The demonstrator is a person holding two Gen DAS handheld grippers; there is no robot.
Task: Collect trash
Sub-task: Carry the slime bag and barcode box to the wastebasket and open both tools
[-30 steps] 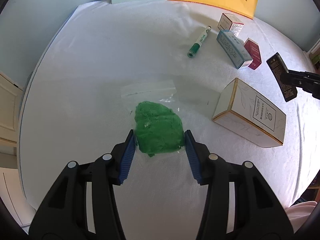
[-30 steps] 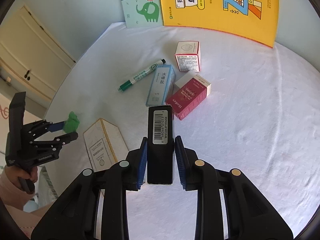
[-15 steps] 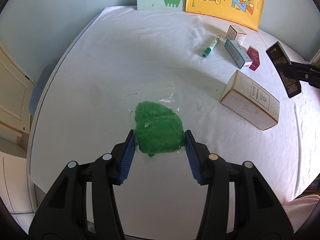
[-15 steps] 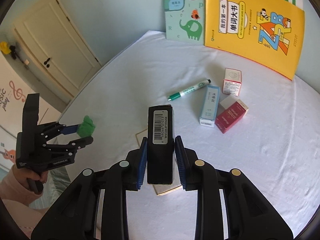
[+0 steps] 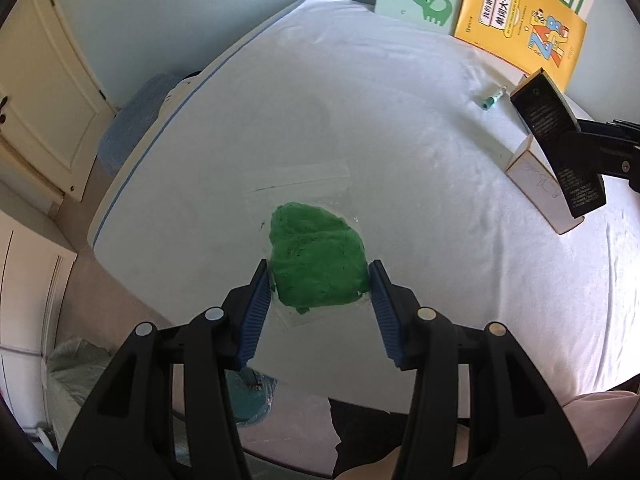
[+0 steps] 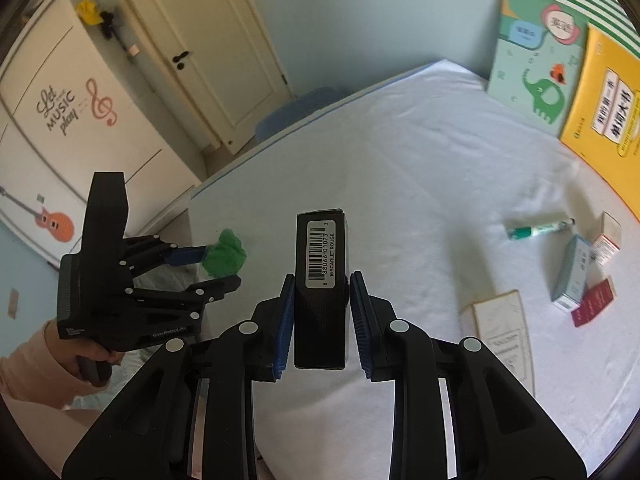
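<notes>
Currently, left gripper (image 5: 319,285) is clamped on a clear bag of green putty (image 5: 318,258), held above the table (image 5: 400,128). Right gripper (image 6: 320,304) is clamped on a black box (image 6: 321,280), also held clear of it.

Soft daylight fills both views; the white tablecloth (image 5: 400,128) beyond the tongs glares, nearly washed out. Faint, diffuse shadows lie ahead of the fingers. Fisheye bending curves the edges, corners vignette black, and the far-right books (image 6: 536,64) blur slightly.

Green lump (image 5: 318,264), black barcoded box (image 6: 321,280), blue-padded black tongs (image 6: 321,300), yellow book (image 5: 516,20), white sheet (image 5: 400,128)
</notes>
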